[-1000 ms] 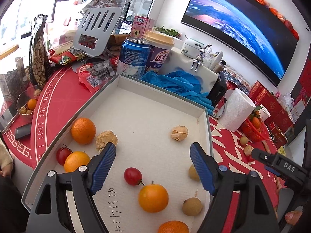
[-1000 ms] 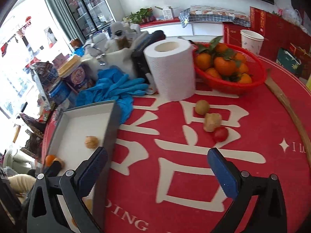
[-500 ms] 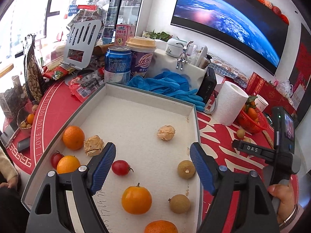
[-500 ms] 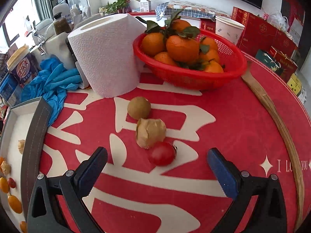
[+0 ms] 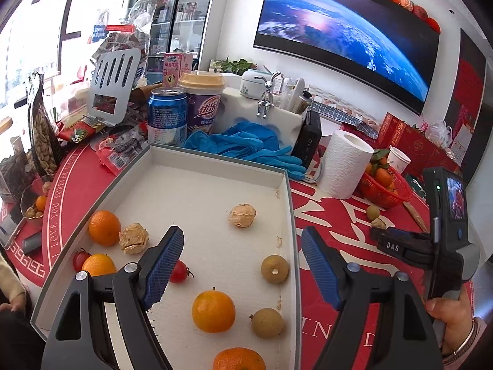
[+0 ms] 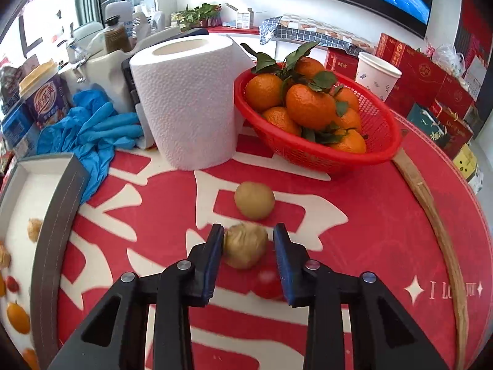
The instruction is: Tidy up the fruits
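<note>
Blue-padded right gripper [image 6: 248,240], nearest item at six o'clock in the right wrist view: jaws closing around a papery tan husked fruit [image 6: 245,249], the left pad touching it, the right pad just beside it with a thin gap. A red cherry tomato [image 6: 268,283] lies on the surface beneath the jaws, blurred. At twelve o'clock from the husked fruit, a round brown longan [image 6: 254,200], near but apart. Beyond, a white paper roll [image 6: 185,101] at eleven o'clock and a red basket [image 6: 382,141] of leafy tangerines at one o'clock. At nine o'clock, the grey-rimmed tray [image 6: 58,197]. Left gripper [image 5: 242,265], jaws wide open and empty, hangs over the tray [image 5: 215,160], which holds oranges [image 5: 213,310], longans [image 5: 275,269], a cherry tomato [image 5: 180,272] and husked fruits [image 5: 242,215]. Blue gloves [image 5: 246,145] lie past the tray's far rim.
</note>
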The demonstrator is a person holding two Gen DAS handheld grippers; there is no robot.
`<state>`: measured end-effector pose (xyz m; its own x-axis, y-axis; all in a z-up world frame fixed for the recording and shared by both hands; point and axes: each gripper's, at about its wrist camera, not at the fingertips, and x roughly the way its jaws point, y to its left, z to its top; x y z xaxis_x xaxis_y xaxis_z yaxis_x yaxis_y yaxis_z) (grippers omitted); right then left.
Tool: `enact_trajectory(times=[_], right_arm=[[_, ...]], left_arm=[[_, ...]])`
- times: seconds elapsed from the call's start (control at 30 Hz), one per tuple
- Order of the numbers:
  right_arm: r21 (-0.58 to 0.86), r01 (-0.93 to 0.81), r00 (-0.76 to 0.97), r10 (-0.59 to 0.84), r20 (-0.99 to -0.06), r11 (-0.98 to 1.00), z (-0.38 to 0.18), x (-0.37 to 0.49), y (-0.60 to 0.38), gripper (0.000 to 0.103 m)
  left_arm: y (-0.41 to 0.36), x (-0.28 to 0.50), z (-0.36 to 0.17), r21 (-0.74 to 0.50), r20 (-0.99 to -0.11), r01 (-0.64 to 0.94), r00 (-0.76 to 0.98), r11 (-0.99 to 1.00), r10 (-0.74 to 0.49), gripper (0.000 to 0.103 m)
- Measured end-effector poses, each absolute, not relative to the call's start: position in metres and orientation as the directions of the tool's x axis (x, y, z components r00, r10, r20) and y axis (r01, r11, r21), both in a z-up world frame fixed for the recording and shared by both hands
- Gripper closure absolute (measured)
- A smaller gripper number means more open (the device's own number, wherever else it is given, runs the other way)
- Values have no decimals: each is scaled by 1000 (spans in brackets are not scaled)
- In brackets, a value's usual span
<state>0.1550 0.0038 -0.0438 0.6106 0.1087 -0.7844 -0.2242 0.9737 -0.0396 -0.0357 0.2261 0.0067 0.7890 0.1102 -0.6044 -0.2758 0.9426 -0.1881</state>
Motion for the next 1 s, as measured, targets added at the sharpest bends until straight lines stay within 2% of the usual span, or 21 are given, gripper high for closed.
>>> enact_trajectory(times=[0.27, 0.3, 0.33, 0.37, 0.4, 0.5, 0.63, 1.0], right_arm=[[-1, -276, 599, 171, -782, 961, -52, 79, -32, 68], [15, -286, 603, 193, -774, 958, -51, 73, -35, 63], [19, -294, 609, 203, -767, 956, -48, 69, -36, 52], [17, -292, 622, 203, -756, 956, -46, 64, -39, 23], [11, -283, 643, 198, -740, 959, -41, 62, -42, 5], [-27, -243, 714, 160, -682, 970, -27, 55, -47, 4], [-35, -209, 701, 125, -702, 977, -25, 78, -53, 4], [92, -81, 673, 122, -729, 993, -31, 144, -62, 4]], left_arm=[[191, -43, 9, -173, -575, -160, 817, 972, 32, 21], [184, -45, 10, -165, -566, -137, 824, 977, 20, 21], [176, -47, 10, -157, -559, -113, 829, 981, 6, 21], [168, -50, 10, -150, -555, -85, 832, 985, -13, 21], [160, -52, 9, -147, -557, -55, 829, 988, -37, 21], [134, -56, 4, -146, -577, 36, 809, 989, -115, 19], [110, -61, -4, -149, -604, 98, 779, 984, -170, 19], [80, -83, -18, -79, -610, 151, 774, 985, -167, 18]])
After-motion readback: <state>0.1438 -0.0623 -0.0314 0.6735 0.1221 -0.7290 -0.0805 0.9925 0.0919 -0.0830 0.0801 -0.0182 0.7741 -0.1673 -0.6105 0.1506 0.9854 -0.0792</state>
